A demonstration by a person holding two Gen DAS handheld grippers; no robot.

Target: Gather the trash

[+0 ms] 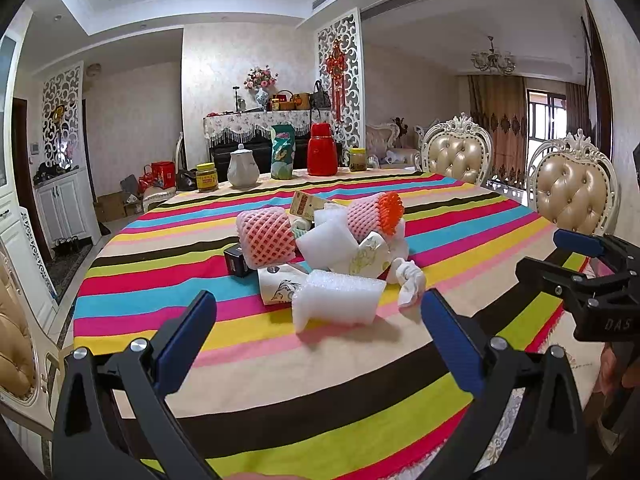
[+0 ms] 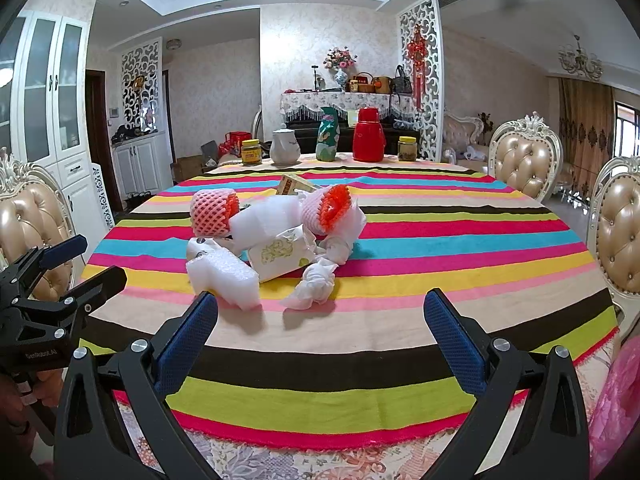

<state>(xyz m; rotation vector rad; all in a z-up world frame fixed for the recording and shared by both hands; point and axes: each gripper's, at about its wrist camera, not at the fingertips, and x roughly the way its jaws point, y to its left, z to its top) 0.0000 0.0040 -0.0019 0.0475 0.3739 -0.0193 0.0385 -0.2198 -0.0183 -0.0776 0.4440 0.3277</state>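
Observation:
A pile of trash lies mid-table on the striped cloth (image 1: pixel 360 360). It holds two pink foam nets (image 1: pixel 266 240) (image 1: pixel 376 214), a white foam block (image 1: pixel 338 300), a paper cup (image 1: pixel 280 284), a crumpled tissue (image 1: pixel 412 284), a gold-patterned wrapper (image 1: pixel 368 258), a small black box (image 1: pixel 238 262) and a yellow carton (image 1: pixel 306 204). My left gripper (image 1: pixel 319 295) hovers open just short of the foam block. My right gripper (image 2: pixel 321 296) is open and empty too, a little short of the tissue (image 2: pixel 314 286) and the foam block (image 2: pixel 224 276). Each gripper shows at the edge of the other's view (image 1: pixel 560 258) (image 2: pixel 86 266).
Along the table's far edge stand two jars (image 1: pixel 207 177) (image 1: pixel 357 159), a white teapot (image 1: pixel 242 168), a green bag (image 1: pixel 283 152) and a red thermos (image 1: pixel 322 149). Padded chairs (image 1: pixel 458 152) (image 2: pixel 524 156) ring the table. Pink plastic (image 2: pixel 616 400) hangs at the near right.

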